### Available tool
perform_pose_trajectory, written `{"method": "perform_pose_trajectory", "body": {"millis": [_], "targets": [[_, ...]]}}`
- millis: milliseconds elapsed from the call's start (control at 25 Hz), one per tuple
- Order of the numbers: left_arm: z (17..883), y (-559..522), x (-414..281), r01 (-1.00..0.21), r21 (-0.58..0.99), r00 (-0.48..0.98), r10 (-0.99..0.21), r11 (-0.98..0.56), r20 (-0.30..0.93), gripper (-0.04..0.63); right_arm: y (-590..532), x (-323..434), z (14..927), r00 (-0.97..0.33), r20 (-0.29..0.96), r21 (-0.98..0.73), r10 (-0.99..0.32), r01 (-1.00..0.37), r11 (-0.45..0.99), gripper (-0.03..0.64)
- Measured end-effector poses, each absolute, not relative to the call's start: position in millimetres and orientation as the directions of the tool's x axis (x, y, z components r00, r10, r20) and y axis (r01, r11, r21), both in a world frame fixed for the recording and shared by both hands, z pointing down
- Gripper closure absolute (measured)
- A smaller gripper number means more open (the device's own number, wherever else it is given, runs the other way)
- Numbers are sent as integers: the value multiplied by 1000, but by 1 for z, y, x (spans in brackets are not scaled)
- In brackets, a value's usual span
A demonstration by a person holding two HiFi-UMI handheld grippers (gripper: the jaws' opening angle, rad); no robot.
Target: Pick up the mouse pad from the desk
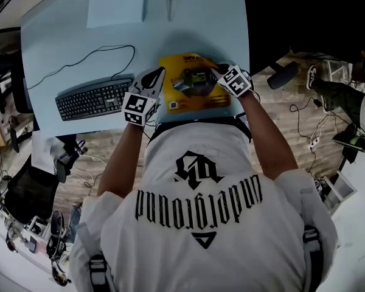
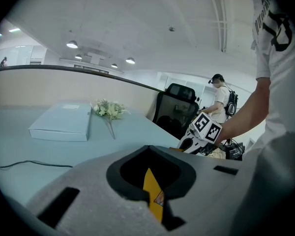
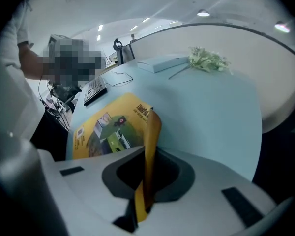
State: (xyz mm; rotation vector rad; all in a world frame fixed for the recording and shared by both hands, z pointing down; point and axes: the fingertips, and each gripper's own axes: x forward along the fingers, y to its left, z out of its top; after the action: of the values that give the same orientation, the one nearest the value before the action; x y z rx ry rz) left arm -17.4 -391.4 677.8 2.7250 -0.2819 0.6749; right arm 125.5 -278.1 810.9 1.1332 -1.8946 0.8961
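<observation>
Pinching the pad [image 1: 194, 84] from both sides: left gripper [image 2: 154, 200] with jaws closed down on the left edge, right gripper [image 3: 143, 193] with jaws closed tight on the right edge, curled up there off the tabletop [image 1: 79, 38]. Otherwise lying flat near the tabletop's front edge, just right of a keyboard [image 1: 94, 98].

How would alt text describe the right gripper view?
The right tool pinches the curled-up edge of a yellow mouse pad on a pale blue desk. Farther back lie a keyboard, a flat box and a bunch of flowers.
</observation>
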Motion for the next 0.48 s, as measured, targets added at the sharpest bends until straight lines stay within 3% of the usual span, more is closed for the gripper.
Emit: {"method": "perform_pose_trajectory", "body": {"millis": [480], "targets": [[653,-380,-20,-218,250,893,-90,-943,440,588,-270,110,775,-359,822,-213,-443,-914,346,592]]}}
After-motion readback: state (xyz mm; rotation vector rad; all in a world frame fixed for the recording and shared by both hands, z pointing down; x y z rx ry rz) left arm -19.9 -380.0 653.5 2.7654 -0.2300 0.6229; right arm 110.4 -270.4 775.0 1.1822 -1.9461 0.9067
